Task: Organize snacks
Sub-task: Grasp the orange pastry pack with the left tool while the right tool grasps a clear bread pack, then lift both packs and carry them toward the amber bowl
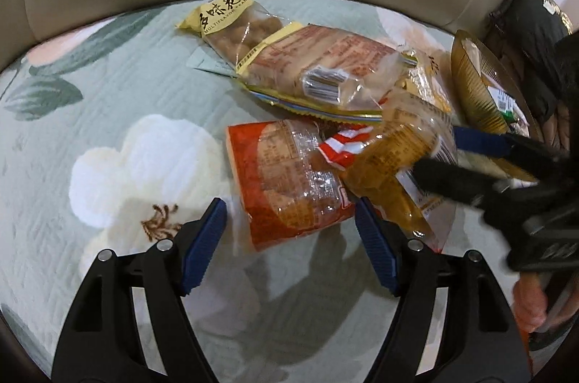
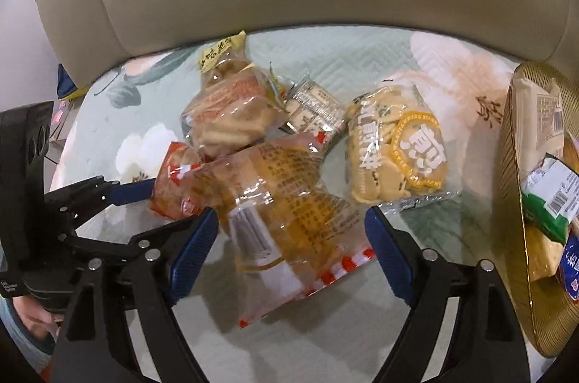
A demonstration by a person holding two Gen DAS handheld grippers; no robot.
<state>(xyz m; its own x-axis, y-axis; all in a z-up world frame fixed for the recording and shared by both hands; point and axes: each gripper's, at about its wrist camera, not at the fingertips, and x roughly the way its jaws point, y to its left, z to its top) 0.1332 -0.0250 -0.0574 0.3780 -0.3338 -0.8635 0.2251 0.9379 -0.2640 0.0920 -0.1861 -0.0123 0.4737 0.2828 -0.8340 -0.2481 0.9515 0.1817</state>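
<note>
Both tongs, left (image 1: 291, 240) and right (image 2: 291, 251), gape empty; gold tray (image 2: 514, 187) holds few packets, several snack bags (image 2: 286, 187) remain on the bedspread (image 1: 108, 137).

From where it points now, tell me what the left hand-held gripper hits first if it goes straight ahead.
Most likely the orange-red snack packet. The left hand-held gripper is open with that packet's near edge lying just ahead between its fingers. The amber clear bag overlaps it on the right; depth is hard to judge.

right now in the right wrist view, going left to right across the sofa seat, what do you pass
left gripper → orange snack pack → clear bag with red-and-white striped edge → bag of round crackers → gold plate holding packets
</note>
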